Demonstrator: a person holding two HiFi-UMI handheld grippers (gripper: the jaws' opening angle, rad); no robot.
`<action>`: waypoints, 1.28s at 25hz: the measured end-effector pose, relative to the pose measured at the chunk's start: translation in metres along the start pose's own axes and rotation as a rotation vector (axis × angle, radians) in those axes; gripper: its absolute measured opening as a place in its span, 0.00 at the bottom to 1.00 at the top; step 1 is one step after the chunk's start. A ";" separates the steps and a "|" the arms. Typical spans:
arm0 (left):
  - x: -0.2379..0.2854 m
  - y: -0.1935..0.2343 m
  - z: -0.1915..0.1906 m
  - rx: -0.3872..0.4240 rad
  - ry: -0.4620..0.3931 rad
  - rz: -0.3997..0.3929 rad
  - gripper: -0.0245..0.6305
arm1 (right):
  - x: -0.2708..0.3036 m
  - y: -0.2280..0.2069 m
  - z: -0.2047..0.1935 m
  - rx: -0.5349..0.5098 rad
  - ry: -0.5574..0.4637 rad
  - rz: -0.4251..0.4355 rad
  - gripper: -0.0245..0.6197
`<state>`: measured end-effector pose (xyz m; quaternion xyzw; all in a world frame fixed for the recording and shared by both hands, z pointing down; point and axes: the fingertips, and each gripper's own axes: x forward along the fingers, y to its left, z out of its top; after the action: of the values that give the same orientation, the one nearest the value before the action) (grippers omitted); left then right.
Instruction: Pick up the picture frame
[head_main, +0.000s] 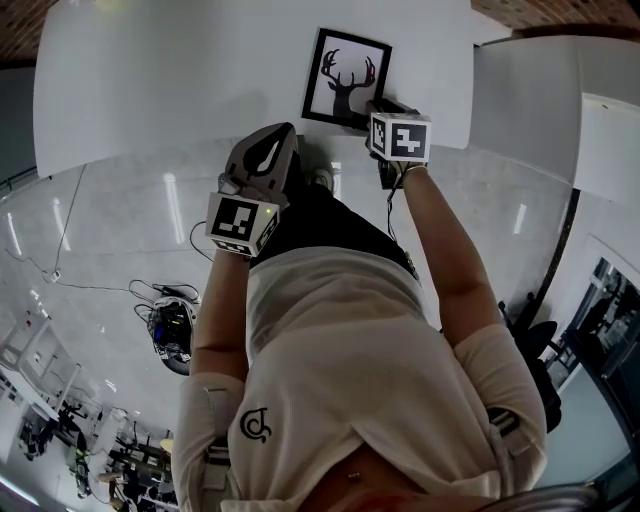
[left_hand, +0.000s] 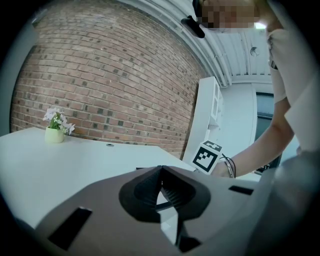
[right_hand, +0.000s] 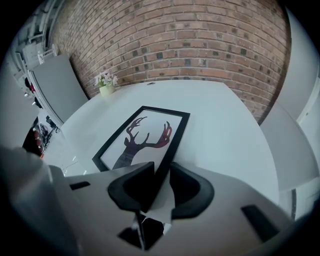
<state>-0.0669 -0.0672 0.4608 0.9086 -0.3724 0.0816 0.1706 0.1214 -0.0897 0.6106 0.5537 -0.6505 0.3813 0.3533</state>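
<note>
The picture frame (head_main: 345, 80), black-rimmed with a dark stag on white, lies on the white table (head_main: 150, 80) near its front edge. In the right gripper view the picture frame (right_hand: 145, 135) runs straight into my right gripper (right_hand: 161, 167), whose jaws sit on either side of the right-hand rim at the near corner and press on it. From the head view, the right gripper (head_main: 385, 108) is at that same corner. My left gripper (head_main: 288, 130) hovers at the table's edge left of the frame, its jaws shut and holding nothing; the left gripper (left_hand: 161, 169) points level across the table.
A small pot of white flowers (right_hand: 106, 89) stands at the table's far side by the brick wall. White cabinets (head_main: 530, 100) flank the table on the right. Cables and a device (head_main: 170, 325) lie on the floor to the left.
</note>
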 end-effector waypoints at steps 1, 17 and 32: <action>-0.001 -0.003 -0.004 0.001 0.004 0.001 0.06 | -0.001 0.000 -0.003 -0.004 0.001 0.005 0.20; -0.011 -0.049 -0.090 -0.088 0.148 -0.030 0.06 | -0.021 0.004 -0.064 -0.001 0.009 0.049 0.18; 0.000 -0.038 -0.143 -0.465 0.275 -0.051 0.08 | -0.035 0.011 -0.080 -0.013 0.031 0.067 0.17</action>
<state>-0.0428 0.0115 0.5842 0.8345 -0.3315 0.1123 0.4256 0.1187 -0.0016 0.6155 0.5232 -0.6658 0.3972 0.3540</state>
